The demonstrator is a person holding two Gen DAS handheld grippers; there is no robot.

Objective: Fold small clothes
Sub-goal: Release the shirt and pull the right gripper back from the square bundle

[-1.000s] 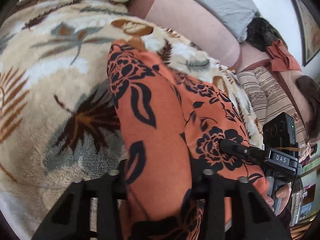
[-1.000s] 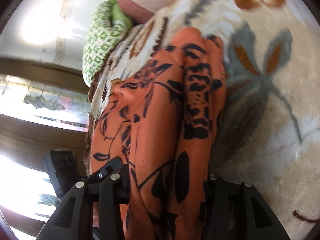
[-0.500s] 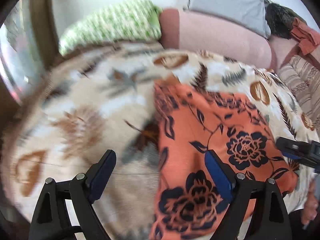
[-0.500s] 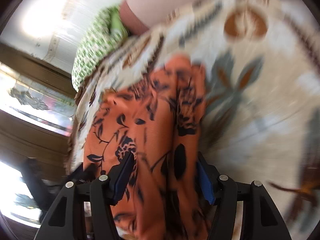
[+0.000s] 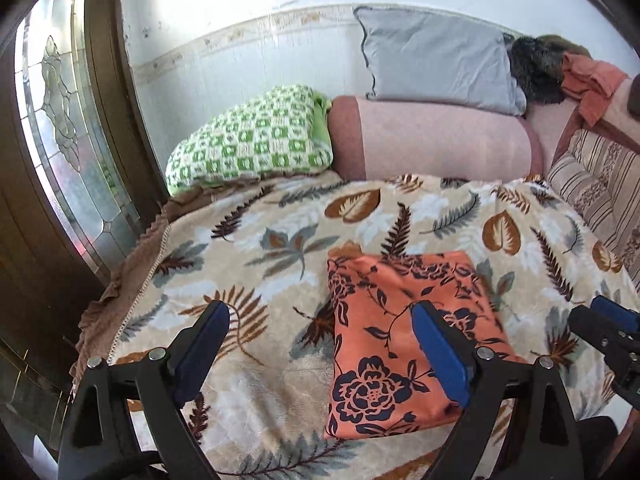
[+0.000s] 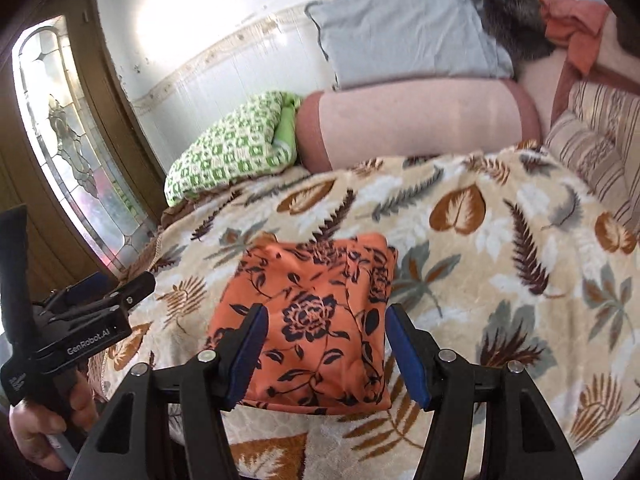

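Smooth cloth garment (image 5: 404, 344) – on fuzzy fleece blanket (image 5: 248, 264).

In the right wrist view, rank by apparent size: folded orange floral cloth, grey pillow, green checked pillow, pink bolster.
1. Pink bolster
2. Grey pillow and folded orange floral cloth: alike; the cloth lies nearer the camera, so unranked.
3. Green checked pillow
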